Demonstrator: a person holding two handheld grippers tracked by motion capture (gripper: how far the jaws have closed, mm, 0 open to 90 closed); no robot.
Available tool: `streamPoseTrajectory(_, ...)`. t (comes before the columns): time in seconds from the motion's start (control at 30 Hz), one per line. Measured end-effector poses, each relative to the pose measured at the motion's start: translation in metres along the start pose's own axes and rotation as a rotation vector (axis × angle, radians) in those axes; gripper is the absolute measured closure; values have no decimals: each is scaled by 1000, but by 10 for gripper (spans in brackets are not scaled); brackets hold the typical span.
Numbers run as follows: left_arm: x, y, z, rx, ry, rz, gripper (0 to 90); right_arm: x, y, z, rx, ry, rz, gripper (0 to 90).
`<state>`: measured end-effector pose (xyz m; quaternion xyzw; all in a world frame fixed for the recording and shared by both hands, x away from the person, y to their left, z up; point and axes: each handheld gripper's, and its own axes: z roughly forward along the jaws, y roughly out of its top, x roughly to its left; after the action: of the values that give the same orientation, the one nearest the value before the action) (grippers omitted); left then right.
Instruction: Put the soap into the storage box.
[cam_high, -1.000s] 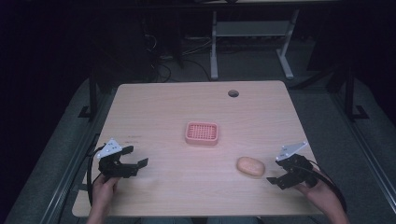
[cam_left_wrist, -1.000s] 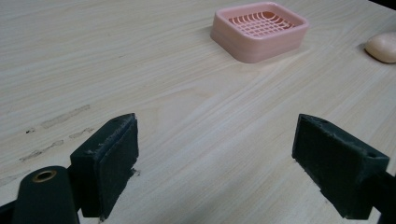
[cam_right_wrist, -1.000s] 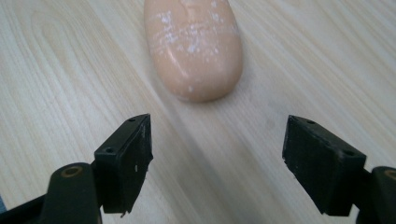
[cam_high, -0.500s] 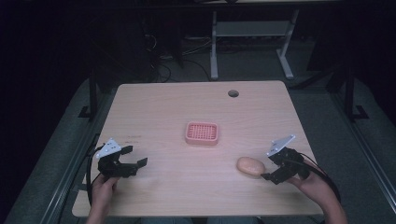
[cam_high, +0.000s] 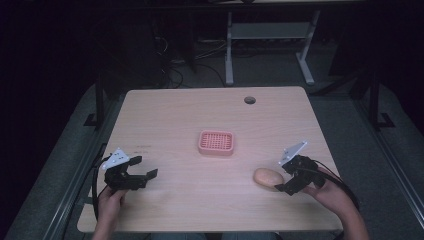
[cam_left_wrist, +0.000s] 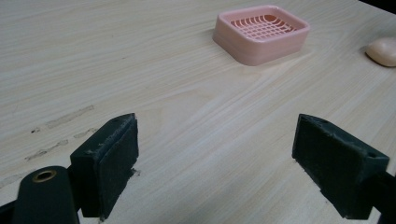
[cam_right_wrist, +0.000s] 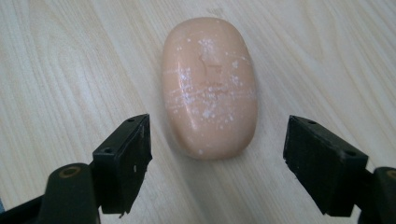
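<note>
R gripper (cam_right_wrist: 215, 163), jaws wide & empty, lines up on soap bar (cam_right_wrist: 209, 86) lying near table's (cam_high: 165, 115) R front: likely hard, slick, best pinched across its narrow middle.

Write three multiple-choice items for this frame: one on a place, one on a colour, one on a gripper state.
1. Where does the soap bar lie?
A. in the dish
B. on the table, just ahead of the right gripper
C. beside the left gripper

2. What colour is the soap dish?
A. pink
B. blue
C. white

3. How do the jaws of the left gripper stand?
A. shut on the soap
B. shut on nothing
C. open, with bare table between them

Key: 1 B, the right gripper view shows it between the open jaws' line; 2 A, pink in both views; 3 C, the pads are wide apart.
</note>
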<state>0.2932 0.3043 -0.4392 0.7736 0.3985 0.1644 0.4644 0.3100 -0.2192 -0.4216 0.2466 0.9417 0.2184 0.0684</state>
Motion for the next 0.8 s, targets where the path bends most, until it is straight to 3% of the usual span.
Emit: streamPoseTrajectory(0.8, 1, 0, -1, -8, -1, -5, 143, 3, 29, 19, 74, 26, -59, 229)
